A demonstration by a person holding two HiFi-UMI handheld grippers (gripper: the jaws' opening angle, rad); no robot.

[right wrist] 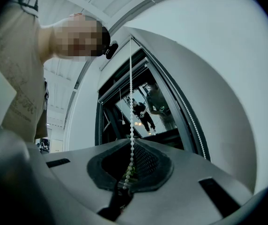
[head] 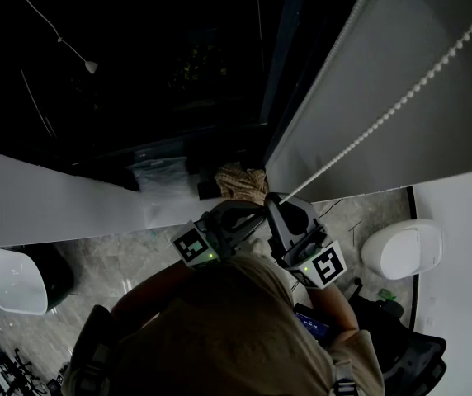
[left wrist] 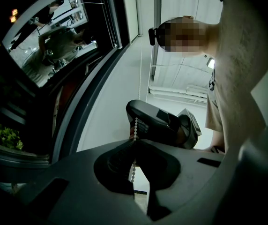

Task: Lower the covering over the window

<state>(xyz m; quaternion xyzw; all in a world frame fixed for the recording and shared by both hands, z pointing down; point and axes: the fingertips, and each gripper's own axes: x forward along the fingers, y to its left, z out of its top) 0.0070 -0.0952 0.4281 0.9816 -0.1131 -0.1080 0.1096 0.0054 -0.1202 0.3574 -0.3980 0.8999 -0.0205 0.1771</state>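
A white roller blind (head: 368,73) hangs at the right of the dark window (head: 178,56). Its white bead chain (head: 384,118) runs down from the upper right to my two grippers, which are close together. My right gripper (head: 284,205) is shut on the chain. In the right gripper view the chain (right wrist: 131,102) rises straight up from the closed jaws (right wrist: 130,142), and a second strand (right wrist: 190,121) runs along the blind (right wrist: 218,78). My left gripper (head: 248,214) is shut on the same chain (left wrist: 135,125) at its jaws (left wrist: 134,143), just below the right gripper (left wrist: 164,125).
A white ledge (head: 54,196) runs under the window. A brown cloth (head: 240,181) and a clear bag (head: 158,176) lie by its foot. A white round seat (head: 401,250) stands at the right and a white chair (head: 9,279) at the left. A thin pull cord (head: 92,67) hangs at the upper left.
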